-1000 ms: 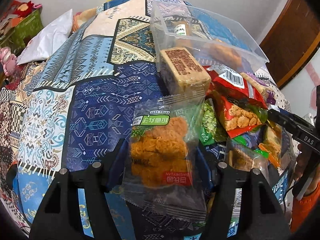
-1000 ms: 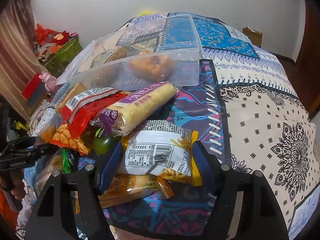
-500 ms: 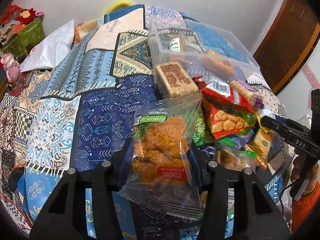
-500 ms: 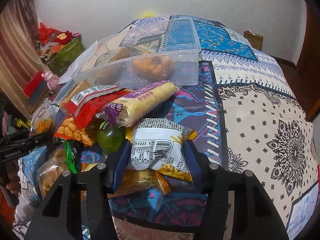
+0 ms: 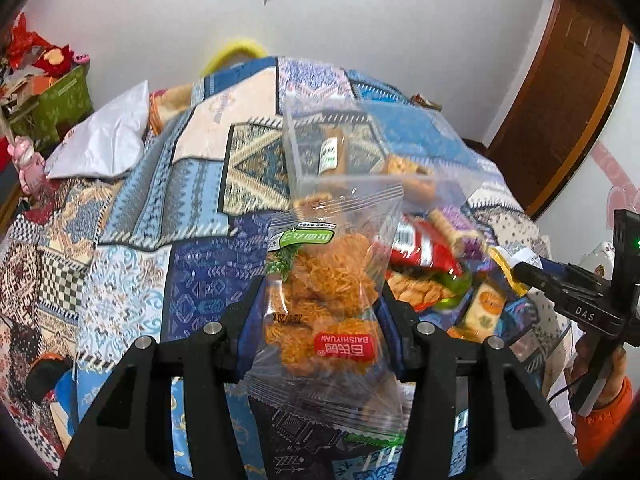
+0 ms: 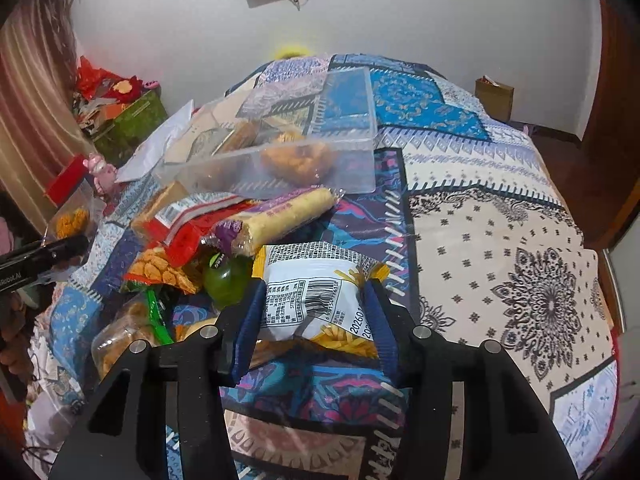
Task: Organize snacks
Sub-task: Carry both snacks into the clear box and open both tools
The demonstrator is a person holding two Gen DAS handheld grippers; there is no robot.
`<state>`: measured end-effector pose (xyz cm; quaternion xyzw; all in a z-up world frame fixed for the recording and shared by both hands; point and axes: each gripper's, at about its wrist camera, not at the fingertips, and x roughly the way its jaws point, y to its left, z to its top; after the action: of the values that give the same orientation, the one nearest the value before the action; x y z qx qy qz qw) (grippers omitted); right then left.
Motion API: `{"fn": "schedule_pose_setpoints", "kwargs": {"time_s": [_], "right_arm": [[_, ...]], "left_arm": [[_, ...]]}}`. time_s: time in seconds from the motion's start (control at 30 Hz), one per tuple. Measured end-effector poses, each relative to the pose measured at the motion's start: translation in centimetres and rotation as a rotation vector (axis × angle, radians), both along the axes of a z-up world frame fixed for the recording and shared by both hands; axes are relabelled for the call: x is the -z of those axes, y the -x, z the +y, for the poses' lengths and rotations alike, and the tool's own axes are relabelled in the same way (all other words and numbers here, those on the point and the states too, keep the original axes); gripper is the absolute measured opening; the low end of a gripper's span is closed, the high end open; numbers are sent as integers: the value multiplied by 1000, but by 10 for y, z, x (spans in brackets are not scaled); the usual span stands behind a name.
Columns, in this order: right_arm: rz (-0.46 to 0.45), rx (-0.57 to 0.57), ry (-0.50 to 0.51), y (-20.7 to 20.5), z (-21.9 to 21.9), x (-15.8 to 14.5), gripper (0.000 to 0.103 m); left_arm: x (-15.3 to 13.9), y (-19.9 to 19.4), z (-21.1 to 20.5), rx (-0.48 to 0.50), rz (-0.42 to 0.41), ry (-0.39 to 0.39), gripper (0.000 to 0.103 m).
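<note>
The bed (image 6: 500, 216) carries everything; the clear bin (image 6: 280, 148) is the landmark. A loose snack pile (image 6: 192, 240) lies just before it, awaiting sorting. The left gripper (image 5: 320, 312) has its fingers clamped on a noodle pack (image 5: 332, 280). The right gripper (image 6: 314, 312) has fingers closing on a white pack (image 6: 316, 288), whose barcode only the right view shows.

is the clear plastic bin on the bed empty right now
No, in the right wrist view the clear plastic bin already holds a few snacks, among them an orange fried one behind its near wall.
</note>
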<state>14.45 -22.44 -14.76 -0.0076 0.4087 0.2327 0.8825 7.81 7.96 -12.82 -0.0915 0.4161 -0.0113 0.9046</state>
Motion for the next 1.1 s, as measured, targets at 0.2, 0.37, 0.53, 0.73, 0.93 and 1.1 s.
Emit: {"fn": "schedule_pose_setpoints", "kwargs": {"time_s": [0.2,0.37,0.53,0.73,0.93,1.1], "right_arm": [[-57,12,-43,-1,-3,-26,47],[-105,3,-74,-10,4,-46,47],[-143,-10,-92,-26,17,-58,47],[-165,-13,-106,-50,31,-62,47],[-166,-6,-106,-80,40,-58,47],[-152,-10,-84,-100,47,-48,47]], "left_arm": [[-17,-13,-4,7,-44,-1,51],[-30,-28,-9,18,-80,3,51],[-41,-48,-14,29,-111,-2,51],[-46,-80,-19,44,-130,10,51],[-45,-117,-29,66,-131,25,51],[-35,-147,-39,78,-116,25,51]]}}
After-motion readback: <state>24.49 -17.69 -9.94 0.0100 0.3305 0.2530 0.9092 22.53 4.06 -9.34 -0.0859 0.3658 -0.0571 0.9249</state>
